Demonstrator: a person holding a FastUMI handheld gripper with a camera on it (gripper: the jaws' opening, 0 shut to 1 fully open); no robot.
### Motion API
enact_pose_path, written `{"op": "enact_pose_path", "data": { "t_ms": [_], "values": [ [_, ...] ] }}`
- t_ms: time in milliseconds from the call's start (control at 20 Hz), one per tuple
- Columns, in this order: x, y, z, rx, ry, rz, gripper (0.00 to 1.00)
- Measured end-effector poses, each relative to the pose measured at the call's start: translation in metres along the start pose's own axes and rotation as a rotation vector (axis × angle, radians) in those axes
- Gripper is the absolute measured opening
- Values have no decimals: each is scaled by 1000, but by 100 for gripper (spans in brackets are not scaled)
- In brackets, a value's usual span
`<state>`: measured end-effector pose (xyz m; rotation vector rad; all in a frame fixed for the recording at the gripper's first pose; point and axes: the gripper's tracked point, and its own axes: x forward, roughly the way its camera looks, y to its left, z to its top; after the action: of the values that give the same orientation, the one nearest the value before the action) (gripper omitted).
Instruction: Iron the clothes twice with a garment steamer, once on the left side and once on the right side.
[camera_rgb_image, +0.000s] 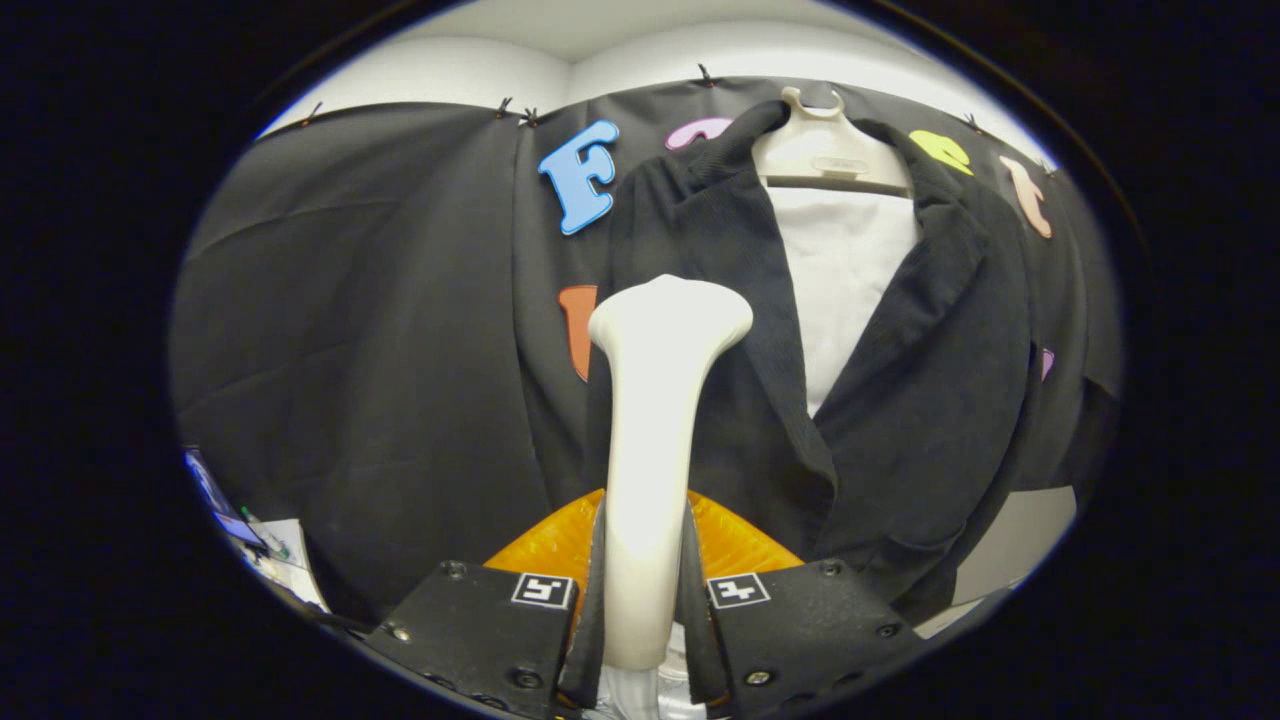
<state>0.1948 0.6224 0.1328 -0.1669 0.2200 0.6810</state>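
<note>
Black cloth wall (380, 330) spans the back of the booth, pinned along its top edge under a pale ceiling strip.

Dark jacket (930, 400) hangs against the cloth, beyond the fingers and a little to their right. Front is open, lapels spread; fabric looks finely ribbed. A white inner garment (840, 290) shows in the gap between the lapels.

Cream plastic hanger (825, 150) carries the jacket at the collar, hook at the very top.

Garment steamer (655, 440): pale, slim handle rising upright between the fingers and flaring to a broad head at the top. Head sits in front of the jacket's left front panel, near the lapel edge; contact with the fabric cannot be told from this angle.

Orange ribbed part (545, 545) shows low behind the steamer handle, just ahead of the fingers.

Gripper (645, 600): both fingers closed in against the sides of the steamer handle, gripping it; jaws narrowly parted, only the handle's width between them.

Small clutter of papers (285, 560) at the lower left, too blurred to identify
</note>
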Motion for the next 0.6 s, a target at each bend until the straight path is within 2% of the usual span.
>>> {"op": "enact_pose_path", "data": {
  "t_ms": [600],
  "values": [
    [-3, -10, -54, 0, 91, -8, 36]
  ]
}}
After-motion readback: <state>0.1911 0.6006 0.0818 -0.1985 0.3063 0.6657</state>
